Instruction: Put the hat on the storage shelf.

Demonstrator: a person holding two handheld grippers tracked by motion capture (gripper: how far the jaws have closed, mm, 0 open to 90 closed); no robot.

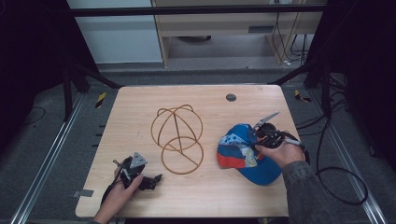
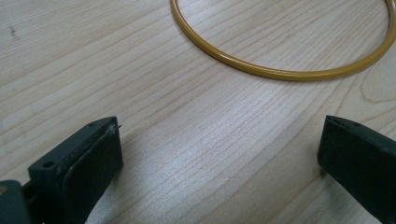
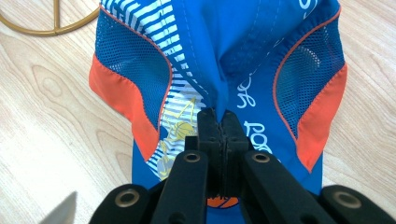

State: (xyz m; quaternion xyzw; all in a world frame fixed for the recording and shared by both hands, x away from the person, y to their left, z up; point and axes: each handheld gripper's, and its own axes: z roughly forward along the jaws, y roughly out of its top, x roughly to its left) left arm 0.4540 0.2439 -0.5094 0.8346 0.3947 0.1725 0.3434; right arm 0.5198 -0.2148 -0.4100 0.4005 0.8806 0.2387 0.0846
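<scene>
We see a light wooden table (image 1: pixel 205 196). Near its left corner, a hand (image 1: pixel 116 196) holds the left gripper (image 1: pixel 156 178) low over the wood. In the left gripper view its two black jaws stand wide apart with nothing between them. Just past them lies the round base ring of a thin golden wire frame shaped like a dome (image 1: pixel 177 133), which sits in the middle of the table. To the right lies a blue cap with orange patches and white stripes (image 1: pixel 245 154). The right gripper (image 3: pixel 218 122), held by the other hand (image 1: pixel 282 153), has its jaws squeezed tight on a fold of the cap's blue cloth.
</scene>
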